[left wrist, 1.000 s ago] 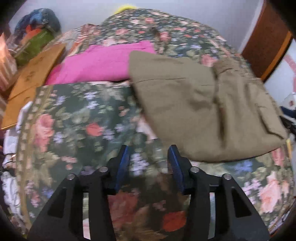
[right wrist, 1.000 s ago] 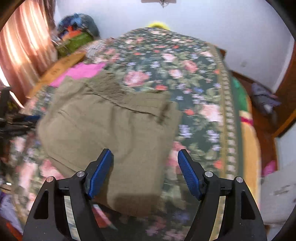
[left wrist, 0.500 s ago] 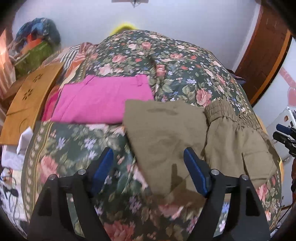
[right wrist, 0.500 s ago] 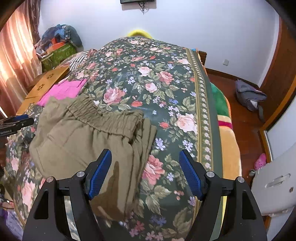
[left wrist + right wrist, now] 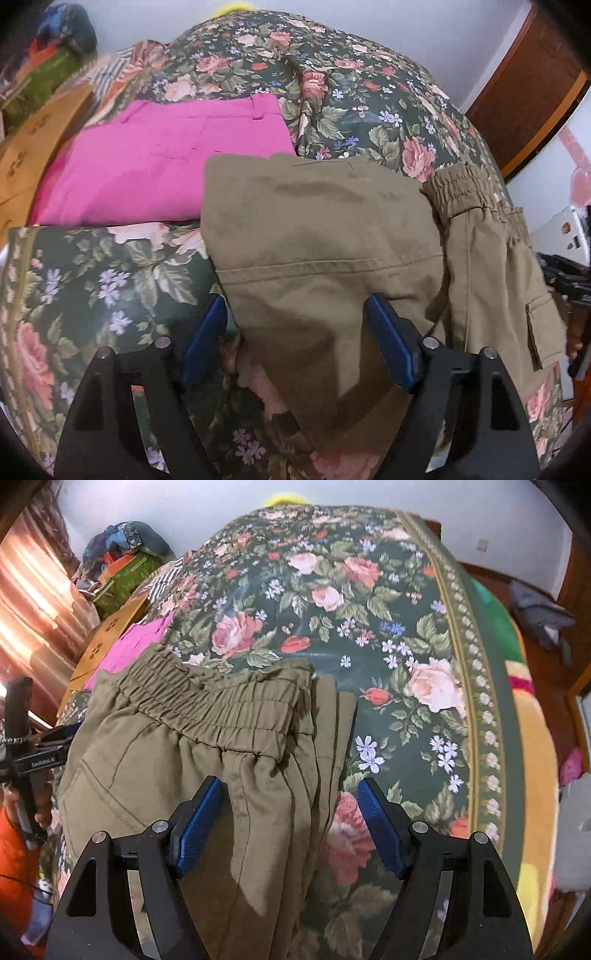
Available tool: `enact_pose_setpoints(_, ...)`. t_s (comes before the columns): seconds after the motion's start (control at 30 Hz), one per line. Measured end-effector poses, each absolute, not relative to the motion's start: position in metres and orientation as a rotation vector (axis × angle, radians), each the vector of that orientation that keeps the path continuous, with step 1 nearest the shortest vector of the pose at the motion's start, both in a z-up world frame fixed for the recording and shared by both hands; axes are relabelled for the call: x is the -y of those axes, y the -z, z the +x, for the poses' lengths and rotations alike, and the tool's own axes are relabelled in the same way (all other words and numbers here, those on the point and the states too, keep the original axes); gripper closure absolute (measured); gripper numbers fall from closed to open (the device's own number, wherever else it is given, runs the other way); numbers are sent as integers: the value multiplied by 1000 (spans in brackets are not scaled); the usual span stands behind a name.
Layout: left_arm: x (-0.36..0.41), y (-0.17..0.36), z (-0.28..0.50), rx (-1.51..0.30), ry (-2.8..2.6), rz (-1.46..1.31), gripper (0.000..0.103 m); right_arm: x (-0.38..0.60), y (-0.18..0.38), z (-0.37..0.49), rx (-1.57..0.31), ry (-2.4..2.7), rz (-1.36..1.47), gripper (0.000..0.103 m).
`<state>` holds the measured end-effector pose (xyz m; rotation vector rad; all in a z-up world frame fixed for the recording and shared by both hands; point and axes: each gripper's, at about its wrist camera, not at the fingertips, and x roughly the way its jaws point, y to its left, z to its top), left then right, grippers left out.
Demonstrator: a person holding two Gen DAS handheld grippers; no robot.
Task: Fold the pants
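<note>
A bed [image 5: 406, 635] with a floral bedspread carries folded olive-khaki pants [image 5: 314, 258]. Only the left view shows folded pink pants [image 5: 166, 162] whole, touching their far edge; only the right view shows the gathered elastic waistband [image 5: 214, 705] close. Left gripper [image 5: 295, 347] and right gripper [image 5: 290, 825] hover, fingers apart, gripping nothing. Near pants edge hidden.

Olive pants [image 5: 207, 760] between spread fingers [image 5: 197, 823]

Olive pants [image 5: 321, 251]: matt woven cloth w/ gathered elastic waistband [image 5: 218, 705]. Bedspread [image 5: 369, 602]: smooth floral fabric, slight sheen. Pink garment [image 5: 173, 162]: matt cloth. Tool pads [image 5: 197, 830]: blue ribbed plastic, black matt frames.
</note>
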<state>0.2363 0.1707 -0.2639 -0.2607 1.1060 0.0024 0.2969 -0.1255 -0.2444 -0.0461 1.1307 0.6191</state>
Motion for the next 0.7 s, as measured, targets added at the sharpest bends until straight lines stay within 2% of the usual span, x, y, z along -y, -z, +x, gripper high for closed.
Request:
enact_pose_setpoints(0.17,-175,270,243,-1104,26,-304,24,128,259,312,-1195,-678,-7,29)
enact_pose_setpoints(0.27,-176,271,246,-1093,51,-323,34,129,263,318,-1222,-720,11,29)
enact_pose_setpoints(0.33,-174,270,248,-1085,47,-312,37,129,264,321,-1233,-741,18,32)
enact_pose_setpoints(0.43,-172,269,249,-1074,46,-289,44,125,264,324,-1238,-773,20,44)
enact_pose_setpoints(0.53,-170,266,249,-1065,28,-255,57,120,262,325,-1227,-776,18,53)
enact_pose_setpoints(0.6,-170,263,248,-1059,17,-238,69,117,260,325,-1210,-770,12,57)
enact_pose_setpoints(0.63,-170,261,247,-1056,12,-232,72,117,259,324,-1199,-767,12,60)
enact_pose_setpoints(0.7,-170,258,246,-1051,4,-224,81,117,254,324,-1172,-765,4,69)
